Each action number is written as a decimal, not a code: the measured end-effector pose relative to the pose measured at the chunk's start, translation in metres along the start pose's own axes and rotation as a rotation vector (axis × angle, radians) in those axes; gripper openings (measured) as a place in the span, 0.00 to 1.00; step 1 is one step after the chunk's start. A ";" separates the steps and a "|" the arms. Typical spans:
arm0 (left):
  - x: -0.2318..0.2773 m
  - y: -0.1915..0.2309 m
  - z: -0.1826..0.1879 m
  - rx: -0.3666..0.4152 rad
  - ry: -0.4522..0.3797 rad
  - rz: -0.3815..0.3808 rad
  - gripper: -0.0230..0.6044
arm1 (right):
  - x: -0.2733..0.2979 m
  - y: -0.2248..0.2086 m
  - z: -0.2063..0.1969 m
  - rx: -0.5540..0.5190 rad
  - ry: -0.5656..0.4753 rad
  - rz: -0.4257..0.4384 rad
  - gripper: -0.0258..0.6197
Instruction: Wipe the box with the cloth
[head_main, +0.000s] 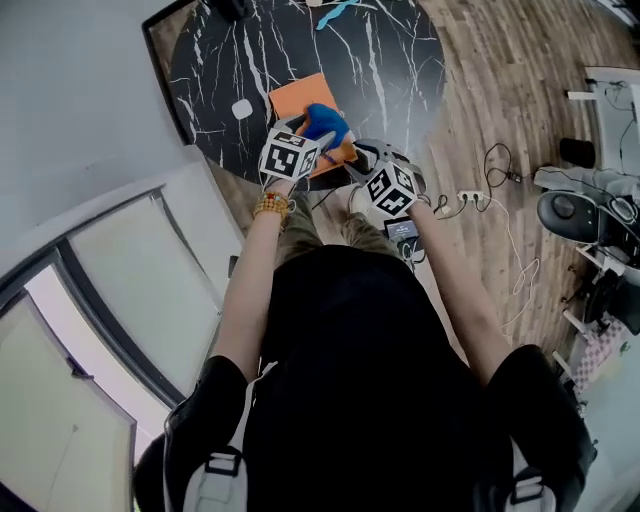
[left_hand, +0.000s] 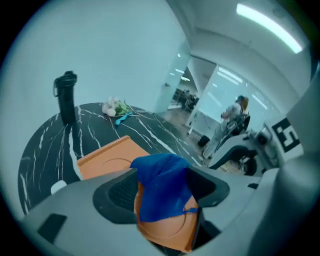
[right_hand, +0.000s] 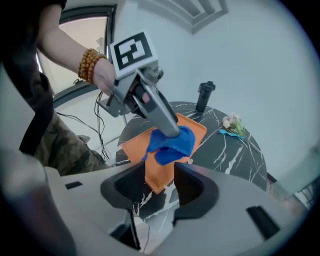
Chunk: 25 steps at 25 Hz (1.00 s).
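Note:
A flat orange box (head_main: 295, 98) lies on the round black marble table (head_main: 400, 60), near its front edge. A bunched blue cloth (head_main: 325, 122) rests on the box's near end. My left gripper (left_hand: 165, 190) is open, with the cloth (left_hand: 162, 187) draped between its wide-spread jaws over the box (left_hand: 105, 157). In the right gripper view the left gripper (right_hand: 170, 130) has its tip in the cloth (right_hand: 172, 145). My right gripper (right_hand: 160, 187) is open just off the table edge. The box's near corner (right_hand: 157, 175) shows between its jaws, which stand apart from it.
A black bottle (left_hand: 66, 97) stands at the table's far side, with a small bunch of flowers (left_hand: 114, 106) and a light blue item beside it. A white disc (head_main: 242, 108) lies left of the box. Cables and a power strip (head_main: 470, 197) lie on the wood floor to the right.

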<state>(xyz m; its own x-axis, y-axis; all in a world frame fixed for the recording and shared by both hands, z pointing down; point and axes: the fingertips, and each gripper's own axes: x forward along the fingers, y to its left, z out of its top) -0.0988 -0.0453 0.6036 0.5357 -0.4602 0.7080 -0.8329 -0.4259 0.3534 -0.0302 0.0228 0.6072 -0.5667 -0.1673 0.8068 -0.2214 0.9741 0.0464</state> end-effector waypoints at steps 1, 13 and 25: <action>0.014 0.000 -0.004 0.089 0.080 0.031 0.53 | -0.005 0.000 -0.004 0.044 -0.015 -0.010 0.30; -0.024 0.003 -0.085 0.139 0.356 0.111 0.21 | -0.051 -0.025 -0.033 0.328 -0.159 -0.097 0.30; -0.032 -0.003 -0.036 -0.033 0.010 0.015 0.20 | -0.054 -0.039 0.061 0.463 -0.462 -0.034 0.11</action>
<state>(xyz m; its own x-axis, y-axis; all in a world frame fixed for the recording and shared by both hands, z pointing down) -0.1187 -0.0015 0.6023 0.5215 -0.4584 0.7197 -0.8453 -0.3926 0.3624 -0.0392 -0.0153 0.5262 -0.8131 -0.3459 0.4682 -0.5058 0.8179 -0.2742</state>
